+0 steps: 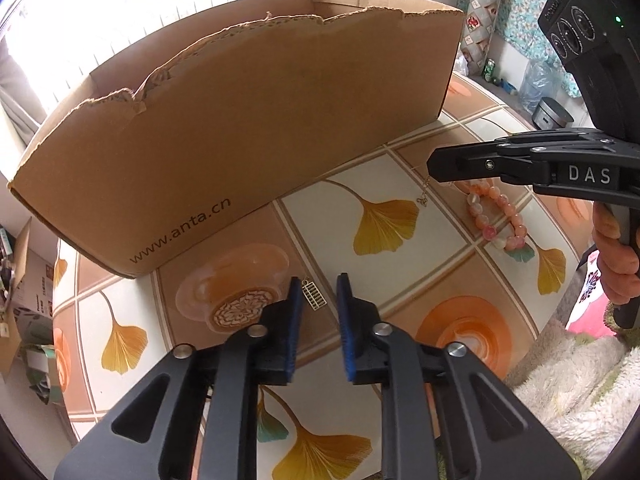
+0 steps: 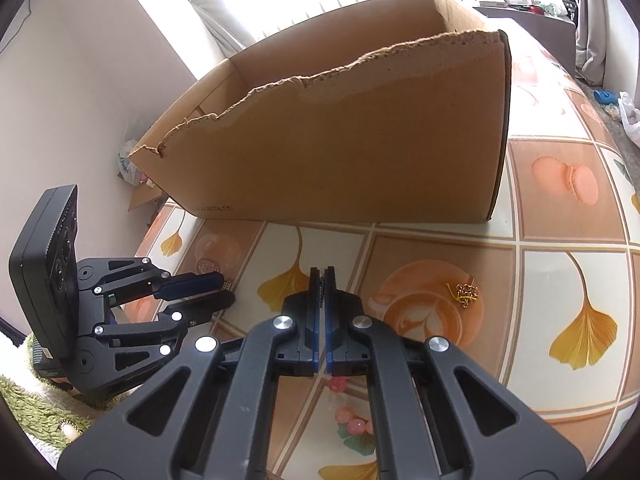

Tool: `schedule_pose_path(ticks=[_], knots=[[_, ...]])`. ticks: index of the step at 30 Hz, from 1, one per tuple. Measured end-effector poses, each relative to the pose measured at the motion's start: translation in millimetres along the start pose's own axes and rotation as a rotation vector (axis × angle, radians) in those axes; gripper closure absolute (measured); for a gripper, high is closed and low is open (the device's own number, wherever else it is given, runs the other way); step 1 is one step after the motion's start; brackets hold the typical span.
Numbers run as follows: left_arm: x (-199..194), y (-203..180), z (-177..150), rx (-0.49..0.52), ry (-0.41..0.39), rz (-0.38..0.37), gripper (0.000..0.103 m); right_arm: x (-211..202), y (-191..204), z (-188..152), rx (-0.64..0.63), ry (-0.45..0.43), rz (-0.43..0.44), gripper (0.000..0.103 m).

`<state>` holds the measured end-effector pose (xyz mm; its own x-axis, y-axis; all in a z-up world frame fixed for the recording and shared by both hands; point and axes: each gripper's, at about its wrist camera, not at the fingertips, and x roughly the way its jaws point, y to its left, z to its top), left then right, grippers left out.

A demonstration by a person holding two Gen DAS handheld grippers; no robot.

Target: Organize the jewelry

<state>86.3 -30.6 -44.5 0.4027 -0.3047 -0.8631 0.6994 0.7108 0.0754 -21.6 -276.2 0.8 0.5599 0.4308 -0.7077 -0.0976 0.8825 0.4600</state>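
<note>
— Now, where's the gold charm (image 1: pixel 314 295) from the left gripper (image 1: pixel 319 294)?
— Between its slightly spread pads, nearer the left one, untouched, long axis pointing ahead; right gripper (image 2: pixel 323 280) pinches a thin chain (image 1: pixel 423 192), farther off.

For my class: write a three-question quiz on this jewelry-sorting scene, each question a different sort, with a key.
1. True or false: the left hand-held gripper is clamped on the pink bead bracelet.
2. What small gold item lies between the left hand-held gripper's pads?
A. abacus charm
B. ring
C. watch
3. Fill in: the right hand-held gripper has its jaws ____.

Key: 1 false; 2 A; 3 shut.
</note>
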Motion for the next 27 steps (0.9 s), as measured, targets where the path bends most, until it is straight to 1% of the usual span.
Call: schedule_pose_path(ticks=[5,12,17,23,27], knots=[[2.6,-2.4,1.9,0.018,-0.006,0.017,0.096,-0.6,-2.4,0.5,0.007,-0.002,0.001,0.102],[4.6,0.8,1.8,0.002,-0.014,0.001,0.098,-6.4,-3.3,4.5,0.01,-0.021,0.002,0.102],[-3.8,10.0,-2.3,-0.016,-0.024,-0.015,0.098,-15.9,-5.0,8.8,0.019,-0.047,0.0,0.102],[-22.4,14.9,-3.6,-0.024,-0.075,-0.029,0.098,-28.4,-1.8,14.4,0.027,-0.079,0.017,0.102],[-46.6,19.6,-1.2,-0.032,-0.134,-0.056,0.098,-41.6,7.7,20.6,0.006,-0.112,0.028,0.102]])
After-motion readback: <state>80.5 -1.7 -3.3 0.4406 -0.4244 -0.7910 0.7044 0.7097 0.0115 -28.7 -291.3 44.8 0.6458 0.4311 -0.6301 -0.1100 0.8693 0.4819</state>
